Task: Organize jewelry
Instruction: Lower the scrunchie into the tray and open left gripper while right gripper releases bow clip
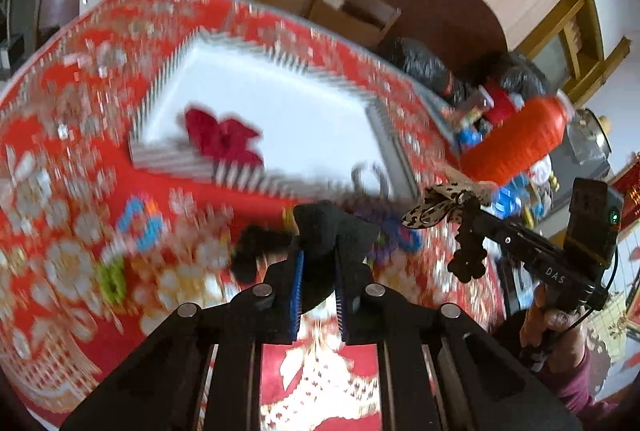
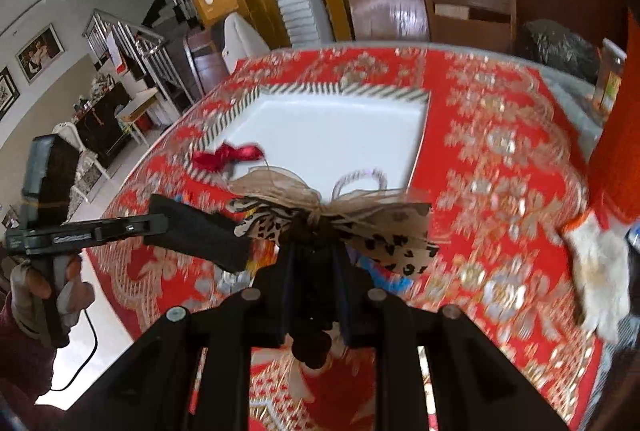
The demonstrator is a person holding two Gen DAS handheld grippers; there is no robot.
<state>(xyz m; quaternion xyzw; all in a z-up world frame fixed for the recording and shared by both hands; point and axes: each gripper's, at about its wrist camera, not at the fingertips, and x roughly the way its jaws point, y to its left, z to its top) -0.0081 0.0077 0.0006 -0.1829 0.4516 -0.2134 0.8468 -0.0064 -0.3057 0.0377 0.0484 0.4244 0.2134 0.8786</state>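
Note:
A white tray with a striped rim [image 1: 256, 55] [image 2: 340, 89] lies on the red patterned tablecloth. A red bow [image 1: 224, 137] [image 2: 230, 155] rests at its near left edge. My left gripper [image 1: 320, 263] is shut on a black bow [image 1: 324, 227], held above the cloth in front of the tray. My right gripper [image 2: 316, 255] is shut on a leopard-print bow with beige ribbon [image 2: 332, 219], also seen in the left wrist view [image 1: 436, 207], held above the tray's near edge. Small coloured hair pieces [image 1: 140, 221] lie on the cloth, blurred.
A red lantern [image 1: 520, 139] and clutter stand at the table's right edge. A white cloth [image 2: 600, 279] lies at the right. Chairs [image 2: 468, 15] stand behind the table. A silver ring-shaped piece [image 2: 360, 183] lies at the tray's near edge.

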